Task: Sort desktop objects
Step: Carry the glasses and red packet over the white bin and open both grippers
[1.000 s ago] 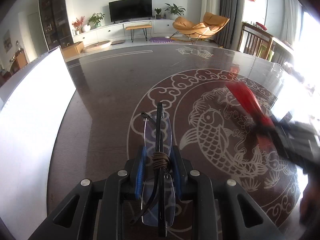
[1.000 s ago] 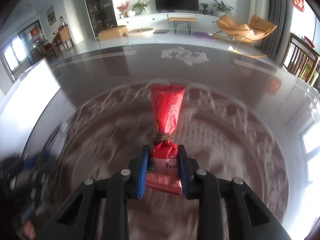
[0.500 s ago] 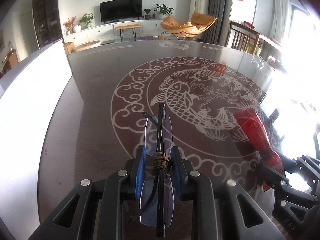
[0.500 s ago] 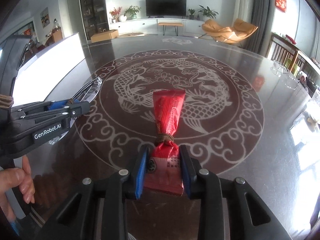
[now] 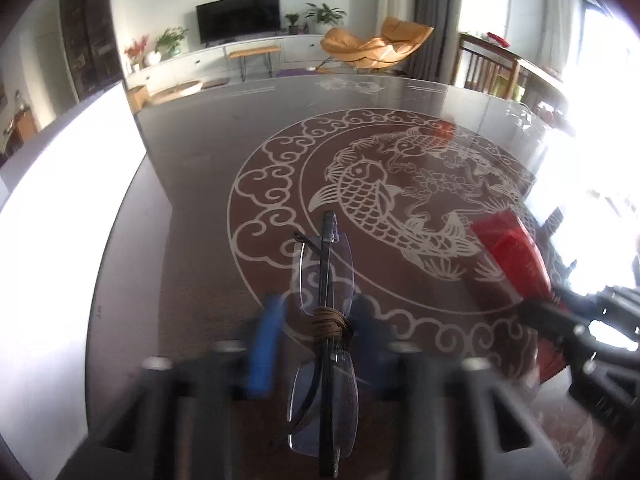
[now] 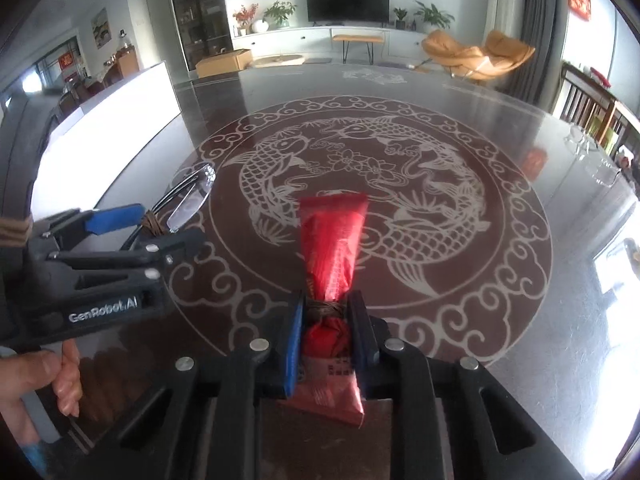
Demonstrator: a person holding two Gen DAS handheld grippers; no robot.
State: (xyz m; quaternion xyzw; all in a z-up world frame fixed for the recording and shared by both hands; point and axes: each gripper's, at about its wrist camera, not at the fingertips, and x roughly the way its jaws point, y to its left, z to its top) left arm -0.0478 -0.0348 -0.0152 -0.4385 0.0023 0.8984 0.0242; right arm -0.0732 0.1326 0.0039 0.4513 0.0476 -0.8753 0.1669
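A pair of rimless glasses (image 5: 326, 280) with dark arms and a brown cord wound round the middle sits between the blue pads of my left gripper (image 5: 320, 332), which is shut on it; the fingers look blurred here. From the right wrist view the left gripper (image 6: 160, 226) comes in at the left, a hand (image 6: 40, 380) on its handle. My right gripper (image 6: 325, 320) is shut on a red packet (image 6: 332, 240) tied with brown cord. The same red packet (image 5: 512, 256) shows at the right of the left wrist view. Both are held above the dark table (image 6: 460, 152).
The glossy table carries a pale fish-and-cloud pattern. A tall white panel (image 5: 60, 240) stands along its left edge, also seen as the white panel (image 6: 120, 120). A clear glass dish (image 6: 592, 160) sits at the far right edge. Chairs and a living room lie beyond.
Both grippers have travelled across the table and now sit side by side; the left gripper has come into the right wrist view. Each keeps its hold. The left fingers have turned blurry.
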